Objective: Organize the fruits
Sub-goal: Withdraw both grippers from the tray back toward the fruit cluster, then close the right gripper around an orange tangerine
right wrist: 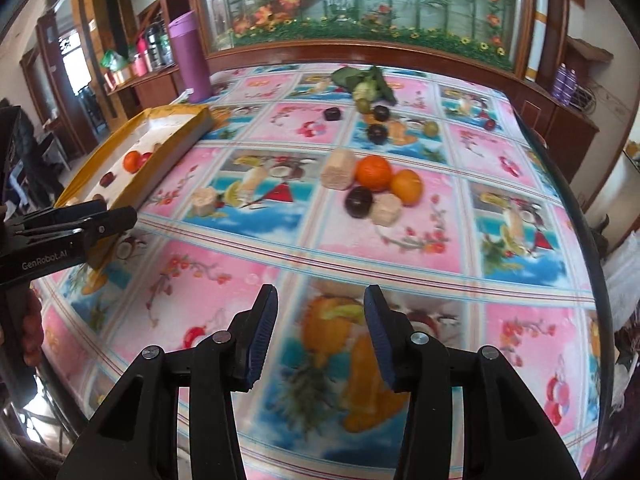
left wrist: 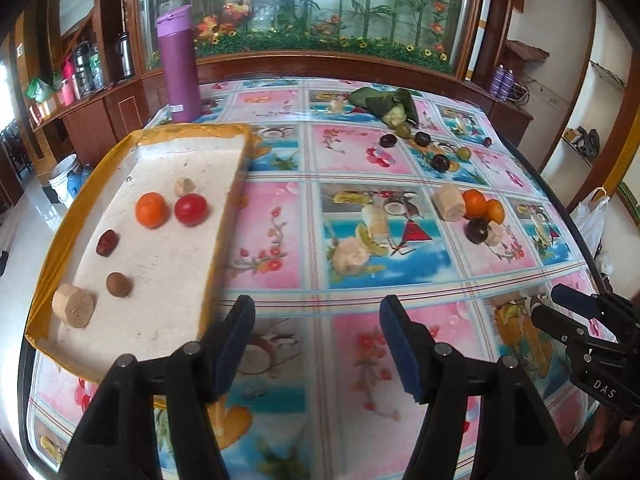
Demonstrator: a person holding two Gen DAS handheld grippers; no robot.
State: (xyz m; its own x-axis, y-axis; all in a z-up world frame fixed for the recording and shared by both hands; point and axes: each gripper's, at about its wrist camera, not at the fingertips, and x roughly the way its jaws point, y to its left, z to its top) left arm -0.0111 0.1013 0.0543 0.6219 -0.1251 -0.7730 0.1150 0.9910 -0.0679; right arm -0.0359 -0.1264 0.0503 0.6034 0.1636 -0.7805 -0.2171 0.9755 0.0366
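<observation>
A yellow-rimmed tray (left wrist: 192, 130) on the left holds an orange (left wrist: 151, 210), a red tomato (left wrist: 191, 209), a red date (left wrist: 107, 242), a brown round fruit (left wrist: 119, 284) and two pale chunks. My left gripper (left wrist: 316, 308) hangs open and empty over the tablecloth, just right of the tray's near corner. On the cloth further right lie two oranges (right wrist: 374, 174), a dark plum (right wrist: 359, 201) and pale chunks (right wrist: 339, 169). My right gripper (right wrist: 320, 296) is open with nothing between its fingers, well short of that pile. Each gripper shows at the edge of the other's view.
More dark plums (left wrist: 387, 141), green fruits (left wrist: 464, 153) and a leaf bundle (left wrist: 384, 100) lie near the table's far side. A tall purple bottle (left wrist: 179, 64) stands behind the tray. Loose pale chunks (left wrist: 352, 258) sit mid-table. A wooden cabinet lines the far edge.
</observation>
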